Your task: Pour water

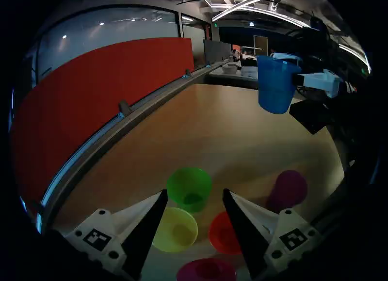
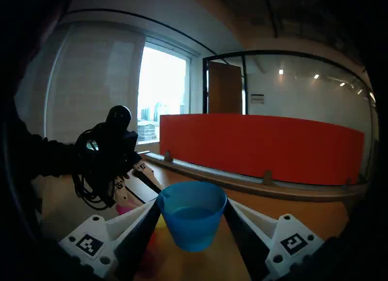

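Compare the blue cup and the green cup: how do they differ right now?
The blue cup is clamped in the right gripper and held up off the table; the green cup stands on the table, ungripped. The blue cup has water in it; the green cup's inside is too dim to judge. The blue cup's rim has a pour spout; the green cup's rim looks plain. Both are open-topped cups, mouths up.

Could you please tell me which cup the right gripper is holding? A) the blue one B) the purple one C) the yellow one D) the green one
A: in the right gripper view, the right gripper is clamped on both sides of the blue cup, lifted off the table.
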`<state>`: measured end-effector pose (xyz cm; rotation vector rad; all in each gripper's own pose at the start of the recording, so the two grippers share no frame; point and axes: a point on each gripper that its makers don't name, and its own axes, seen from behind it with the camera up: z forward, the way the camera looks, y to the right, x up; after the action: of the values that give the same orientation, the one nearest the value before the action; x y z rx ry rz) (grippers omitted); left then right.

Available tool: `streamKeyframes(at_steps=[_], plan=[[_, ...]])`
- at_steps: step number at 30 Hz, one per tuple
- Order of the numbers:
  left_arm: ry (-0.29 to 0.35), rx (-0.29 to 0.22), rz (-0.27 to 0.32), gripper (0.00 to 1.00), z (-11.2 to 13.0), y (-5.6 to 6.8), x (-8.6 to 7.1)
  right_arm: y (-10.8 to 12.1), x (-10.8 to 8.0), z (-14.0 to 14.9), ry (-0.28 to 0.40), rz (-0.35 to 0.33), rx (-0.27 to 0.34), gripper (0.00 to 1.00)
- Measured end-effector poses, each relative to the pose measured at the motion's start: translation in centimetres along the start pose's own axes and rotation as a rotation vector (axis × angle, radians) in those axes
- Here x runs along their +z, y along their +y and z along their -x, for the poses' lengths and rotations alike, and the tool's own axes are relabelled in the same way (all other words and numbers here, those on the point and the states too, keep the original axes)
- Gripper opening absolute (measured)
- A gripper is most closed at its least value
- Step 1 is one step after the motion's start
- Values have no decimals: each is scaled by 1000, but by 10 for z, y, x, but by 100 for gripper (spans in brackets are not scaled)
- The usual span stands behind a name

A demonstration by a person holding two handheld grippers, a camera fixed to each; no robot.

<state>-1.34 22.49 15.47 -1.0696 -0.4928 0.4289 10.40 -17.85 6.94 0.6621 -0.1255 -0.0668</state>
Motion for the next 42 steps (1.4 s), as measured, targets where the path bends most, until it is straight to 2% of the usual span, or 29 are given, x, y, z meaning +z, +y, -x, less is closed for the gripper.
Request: streamKeyframes(at_steps=[18,24,30,36,42], plan=[[-151,8,17,84,13,-5,26,0,-9,5,-5,12,-9,91],[-189,-4,6,84,16,-10,36,2,-12,7,-7,14,-11,91],[-230,-23,9,84,19,-9,40,3,-15,9,-8,10,-8,91],[-278,-16,8,84,20,-9,44,2,-14,10,-9,7,-6,91],[-296,-19,9,84,19,-9,48,0,-14,12,-7,-3,-4,91]])
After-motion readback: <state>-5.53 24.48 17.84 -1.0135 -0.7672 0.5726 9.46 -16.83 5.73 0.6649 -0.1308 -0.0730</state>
